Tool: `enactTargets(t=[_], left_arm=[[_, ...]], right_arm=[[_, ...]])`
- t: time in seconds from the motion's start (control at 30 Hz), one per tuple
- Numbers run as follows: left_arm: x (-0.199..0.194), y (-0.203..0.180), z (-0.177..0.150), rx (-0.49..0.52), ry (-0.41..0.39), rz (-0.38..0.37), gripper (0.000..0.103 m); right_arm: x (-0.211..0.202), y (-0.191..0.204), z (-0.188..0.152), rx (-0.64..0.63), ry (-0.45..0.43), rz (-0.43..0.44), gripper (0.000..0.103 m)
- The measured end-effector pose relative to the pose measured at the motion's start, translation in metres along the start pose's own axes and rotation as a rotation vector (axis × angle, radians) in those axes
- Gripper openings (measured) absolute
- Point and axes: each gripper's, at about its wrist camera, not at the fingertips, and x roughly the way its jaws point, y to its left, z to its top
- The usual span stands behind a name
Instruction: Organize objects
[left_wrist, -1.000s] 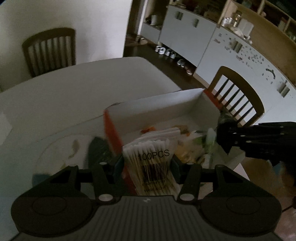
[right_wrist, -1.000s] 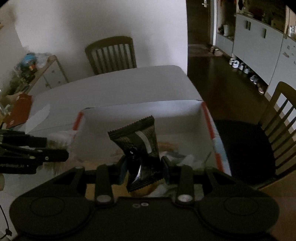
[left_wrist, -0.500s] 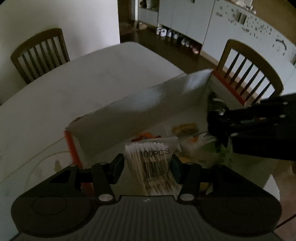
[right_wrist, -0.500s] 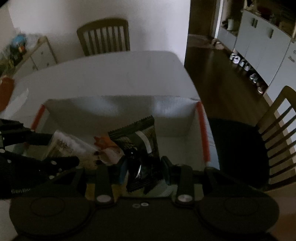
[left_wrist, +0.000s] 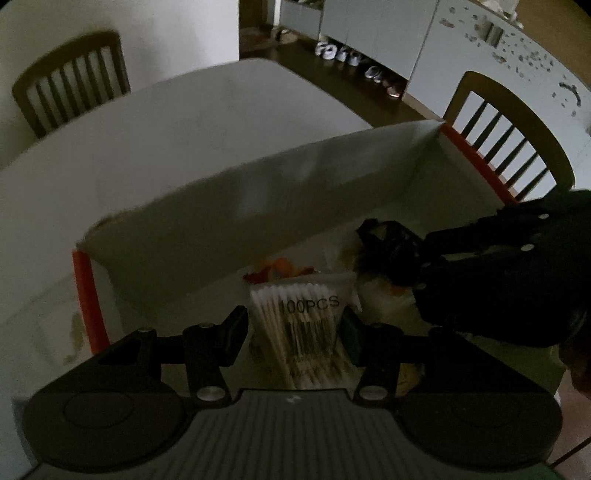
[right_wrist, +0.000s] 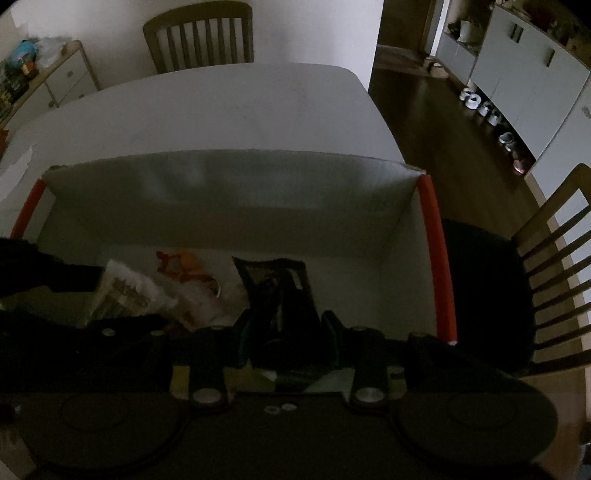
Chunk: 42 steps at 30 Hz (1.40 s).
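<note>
My left gripper (left_wrist: 293, 330) is shut on a clear bag of cotton swabs (left_wrist: 301, 328) marked 100PCS, held low inside a white cardboard box (left_wrist: 258, 195) with orange-red corners. My right gripper (right_wrist: 286, 336) is shut on a black snack packet (right_wrist: 279, 291), also down inside the same box (right_wrist: 229, 192). In the left wrist view the right gripper (left_wrist: 391, 258) reaches in from the right with the dark packet (left_wrist: 384, 243). In the right wrist view the swab bag (right_wrist: 122, 295) shows at the left, beside the dark left gripper.
Other wrappers lie on the box floor, among them an orange and white packet (right_wrist: 188, 273). The box stands on a white table (right_wrist: 229, 107). Wooden chairs stand at the far side (right_wrist: 199, 33) and at the right (right_wrist: 554, 266). Cabinets and shoes line the dark floor.
Both grippers have sunk from above the box rim down into the box, each still gripping its item. The box walls now rise around both.
</note>
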Motion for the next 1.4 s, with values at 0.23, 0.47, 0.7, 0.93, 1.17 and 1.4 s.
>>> enactTargets(t=[0.23, 0.47, 0.7, 0.93, 1.17, 1.4], left_arm=[[0.005, 0.009, -0.001, -0.061, 0.015, -0.057, 0.065], [-0.010, 0.009, -0.004, -0.053, -0.029, -0.060, 0.066], [-0.038, 0.006, -0.012, -0.032, -0.099, -0.058, 0.066], [-0.071, 0.008, -0.022, -0.032, -0.173, -0.065, 0.066], [-0.103, 0.006, -0.037, -0.004, -0.256, -0.048, 0.066], [-0.135, 0.005, -0.058, 0.018, -0.329, -0.033, 0.066]], right_arm=[[-0.016, -0.006, -0.009, 0.002, -0.024, 0.023, 0.040], [-0.046, -0.017, -0.016, 0.002, -0.083, 0.082, 0.044], [-0.084, -0.023, -0.029, 0.016, -0.152, 0.145, 0.047], [-0.109, -0.026, -0.035, 0.024, -0.202, 0.165, 0.049], [-0.125, -0.019, -0.047, 0.032, -0.248, 0.183, 0.050], [-0.141, -0.012, -0.063, 0.024, -0.300, 0.194, 0.052]])
